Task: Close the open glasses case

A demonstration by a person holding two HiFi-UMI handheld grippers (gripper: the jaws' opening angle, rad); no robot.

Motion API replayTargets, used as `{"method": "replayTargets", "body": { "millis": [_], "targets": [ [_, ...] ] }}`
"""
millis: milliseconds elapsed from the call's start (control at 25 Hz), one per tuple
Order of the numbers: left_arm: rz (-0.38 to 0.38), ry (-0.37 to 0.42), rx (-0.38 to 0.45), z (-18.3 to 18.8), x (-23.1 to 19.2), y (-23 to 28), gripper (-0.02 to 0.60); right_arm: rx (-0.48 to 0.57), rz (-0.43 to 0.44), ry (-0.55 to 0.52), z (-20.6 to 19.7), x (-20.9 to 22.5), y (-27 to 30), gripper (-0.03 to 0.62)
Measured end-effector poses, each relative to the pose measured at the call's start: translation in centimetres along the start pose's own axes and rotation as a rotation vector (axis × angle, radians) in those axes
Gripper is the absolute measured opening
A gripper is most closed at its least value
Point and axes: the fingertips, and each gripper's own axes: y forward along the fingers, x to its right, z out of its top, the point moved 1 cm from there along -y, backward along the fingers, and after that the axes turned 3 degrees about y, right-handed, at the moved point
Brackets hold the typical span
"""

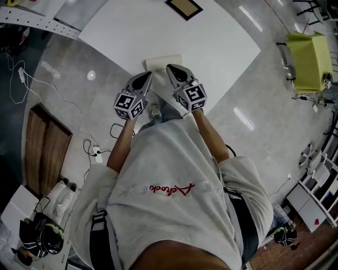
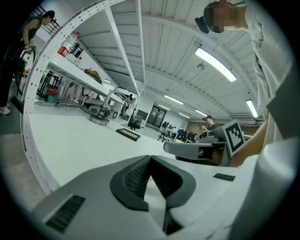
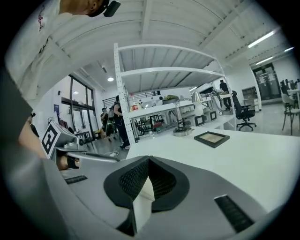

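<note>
The right gripper has its jaws pressed together at the tips and pinches nothing. The left gripper is the same, its ribbed pads meeting with nothing caught between them. The two hang side by side above the table's near edge, tips angled toward each other, near but apart. Just ahead of and below their tips lies the pale glasses case on the white table; whether its lid is down cannot be made out. Well beyond both grippers a dark picture frame lies flat.
</note>
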Motion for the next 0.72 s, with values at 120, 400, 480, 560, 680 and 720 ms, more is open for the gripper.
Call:
{"method": "replayTargets", "body": {
  "millis": [120, 400, 480, 560, 680, 720],
  "targets": [
    [-0.005, 0.008, 0.004, 0.2, -0.2, -0.5, 0.023, -0.001, 0.0, -0.013, 0.1, -0.8, 0.1, 0.018],
    [-0.025, 0.041, 0.032, 1.3, 1.3, -2.0, 0.023, 0.034, -0.031, -0.018, 0.7, -2.8, -1.6, 0.018],
    [-0.029, 0.05, 0.043, 1.4, 2.0, -2.8, 0.023, 0.044, -0.04, -0.029, 0.7, -3.5, -2.5, 0.018],
    [-0.034, 0.061, 0.053, 1.4, 2.6, -3.3, 0.023, 0.059, -0.055, -0.039, 0.9, -4.1, -3.4, 0.017],
    [-0.046, 0.078, 0.067, 1.7, 3.7, -4.2, 0.023, 0.079, -0.077, -0.046, 0.9, -4.9, -4.8, 0.017],
    [-0.049, 0.083, 0.071, 1.7, 4.0, -4.6, 0.023, 0.083, -0.082, -0.049, 0.8, -5.3, -5.3, 0.015]
  ]
}}
